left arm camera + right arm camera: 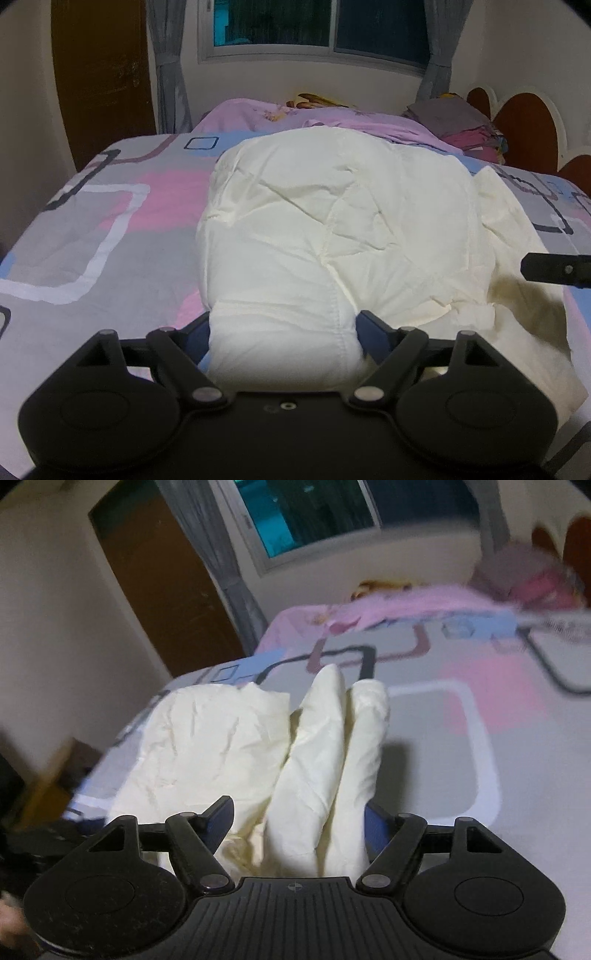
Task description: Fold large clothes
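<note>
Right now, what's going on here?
A person with a handheld gripper in each hand is folding a cream garment on a bed with a patterned sheet. The left gripper has a thick bunched end of it between its jaws. The right gripper has narrower folds between its jaws and appears to lift them off the sheet; that view is blurred. Much of the garment lies rumpled, not yet a flat fold.
</note>
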Action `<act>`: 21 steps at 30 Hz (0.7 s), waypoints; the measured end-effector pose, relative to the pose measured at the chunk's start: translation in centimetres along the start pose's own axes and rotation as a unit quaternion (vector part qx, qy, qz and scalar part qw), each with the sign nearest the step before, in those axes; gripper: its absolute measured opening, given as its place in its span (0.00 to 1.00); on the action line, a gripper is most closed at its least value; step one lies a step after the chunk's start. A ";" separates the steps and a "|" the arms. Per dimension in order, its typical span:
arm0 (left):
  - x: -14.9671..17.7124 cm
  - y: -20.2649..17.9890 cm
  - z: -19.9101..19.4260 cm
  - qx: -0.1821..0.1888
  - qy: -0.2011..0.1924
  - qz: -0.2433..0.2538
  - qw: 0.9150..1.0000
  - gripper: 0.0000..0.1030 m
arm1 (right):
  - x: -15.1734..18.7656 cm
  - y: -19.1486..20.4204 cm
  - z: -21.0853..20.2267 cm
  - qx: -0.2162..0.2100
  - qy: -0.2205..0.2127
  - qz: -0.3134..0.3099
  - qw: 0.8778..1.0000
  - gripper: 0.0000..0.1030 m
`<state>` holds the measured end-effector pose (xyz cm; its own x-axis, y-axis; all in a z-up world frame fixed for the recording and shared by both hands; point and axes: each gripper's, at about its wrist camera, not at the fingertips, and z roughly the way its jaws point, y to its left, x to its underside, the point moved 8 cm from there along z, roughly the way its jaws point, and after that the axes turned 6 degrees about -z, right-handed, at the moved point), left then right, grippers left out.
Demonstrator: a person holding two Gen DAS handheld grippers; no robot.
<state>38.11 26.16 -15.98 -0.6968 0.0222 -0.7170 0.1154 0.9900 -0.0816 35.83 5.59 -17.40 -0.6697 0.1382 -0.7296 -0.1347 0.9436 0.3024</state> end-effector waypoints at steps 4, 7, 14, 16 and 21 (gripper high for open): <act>0.0 -0.4 -0.3 0.003 -0.005 0.015 1.000 0.78 | 0.0 -2.3 0.3 0.032 0.005 0.039 0.999 0.71; 0.1 -0.5 -0.6 0.005 -0.007 0.020 1.000 0.78 | -1.5 -0.7 -1.9 0.016 -0.037 0.014 0.999 0.71; 0.3 -0.5 -1.5 0.011 -0.016 0.030 0.999 0.83 | 2.1 6.6 -0.7 -0.013 -0.004 -0.114 0.993 0.58; 0.7 -0.6 -1.0 0.005 -0.013 0.038 0.999 0.85 | 4.2 6.2 1.4 0.007 0.029 -0.121 0.992 0.56; 0.9 -0.9 -0.8 0.011 -0.008 0.035 0.999 0.87 | 6.6 3.9 5.2 0.019 0.051 -0.098 0.994 0.57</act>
<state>36.81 25.39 -16.05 -0.6756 0.0886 -0.7319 0.1795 0.9827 -0.0468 34.69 11.80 -24.22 -0.7038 -0.0776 -0.7061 -0.2432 0.9603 0.1369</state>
